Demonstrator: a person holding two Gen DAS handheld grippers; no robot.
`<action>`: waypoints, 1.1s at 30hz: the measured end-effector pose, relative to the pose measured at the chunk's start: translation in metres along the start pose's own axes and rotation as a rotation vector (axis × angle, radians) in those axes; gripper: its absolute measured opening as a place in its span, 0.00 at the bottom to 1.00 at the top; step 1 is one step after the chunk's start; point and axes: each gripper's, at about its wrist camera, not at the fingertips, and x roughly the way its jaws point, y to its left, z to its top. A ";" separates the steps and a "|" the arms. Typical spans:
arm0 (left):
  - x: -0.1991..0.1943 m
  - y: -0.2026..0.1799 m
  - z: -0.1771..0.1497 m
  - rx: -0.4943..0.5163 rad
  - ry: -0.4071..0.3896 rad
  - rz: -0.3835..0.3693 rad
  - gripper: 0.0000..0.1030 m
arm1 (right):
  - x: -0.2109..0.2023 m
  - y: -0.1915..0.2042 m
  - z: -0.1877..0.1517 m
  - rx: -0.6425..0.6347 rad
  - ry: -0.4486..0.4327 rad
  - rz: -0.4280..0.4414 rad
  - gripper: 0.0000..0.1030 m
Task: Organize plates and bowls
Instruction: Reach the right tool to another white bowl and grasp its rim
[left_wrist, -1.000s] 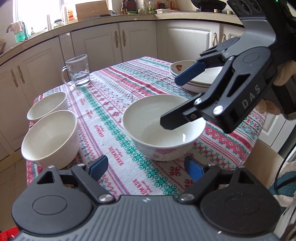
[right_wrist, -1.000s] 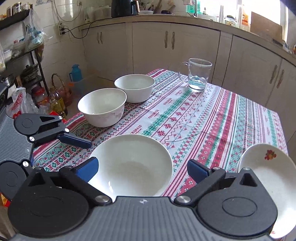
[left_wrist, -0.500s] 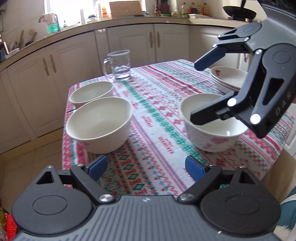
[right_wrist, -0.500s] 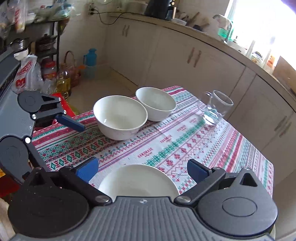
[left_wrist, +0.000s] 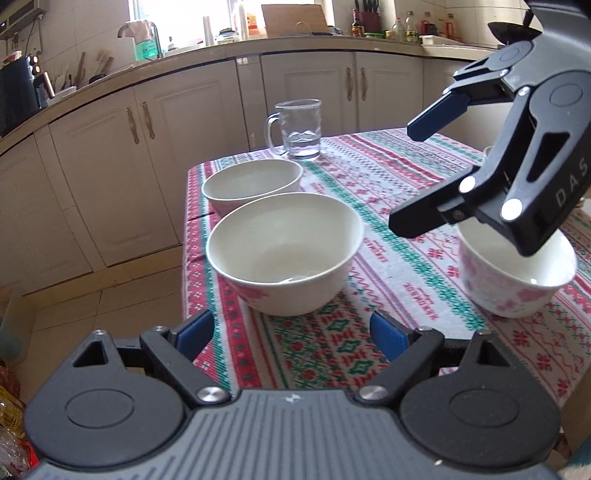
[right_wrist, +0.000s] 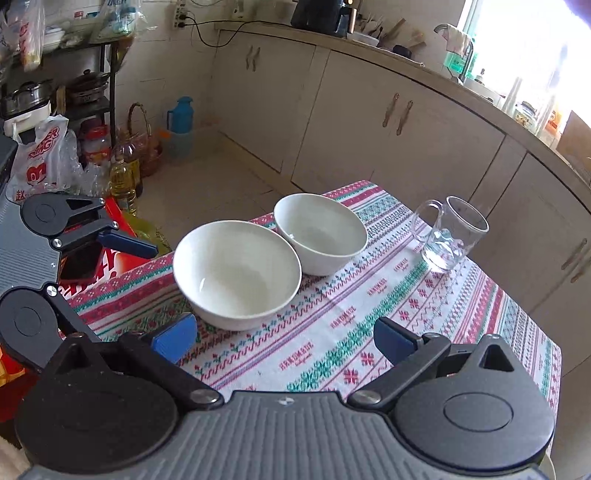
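Note:
Three white bowls stand on the patterned tablecloth (left_wrist: 388, 258). The nearest bowl (left_wrist: 284, 254) (right_wrist: 236, 273) sits just ahead of my left gripper (left_wrist: 291, 336), which is open and empty. A second bowl (left_wrist: 253, 184) (right_wrist: 321, 232) touches it from behind. My right gripper (left_wrist: 417, 170) (right_wrist: 282, 339) is open and empty too. In the left wrist view it hangs over the pink-flowered third bowl (left_wrist: 517, 273). The right wrist view shows my left gripper (right_wrist: 122, 295) at the table's left edge. The plate stack is almost wholly hidden.
A glass mug (left_wrist: 299, 129) (right_wrist: 448, 236) with a little water stands at the table's far side. Oil bottles (right_wrist: 123, 173), bags and a red box (right_wrist: 110, 258) crowd the floor left of the table. Cream cabinets (left_wrist: 184, 155) run behind.
Both views have swung left. The pair of bowls now sits ahead of both grippers. The flowered bowl slid to the right of the left view and out of the right view.

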 end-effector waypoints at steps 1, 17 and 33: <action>0.003 0.002 0.000 0.001 0.001 0.002 0.89 | 0.003 -0.001 0.003 0.004 0.000 0.002 1.00; 0.030 0.009 0.013 0.025 -0.035 -0.016 0.89 | 0.062 -0.018 0.032 0.085 0.057 0.181 0.99; 0.033 0.011 0.016 0.034 -0.048 -0.047 0.88 | 0.089 -0.027 0.033 0.153 0.121 0.284 0.74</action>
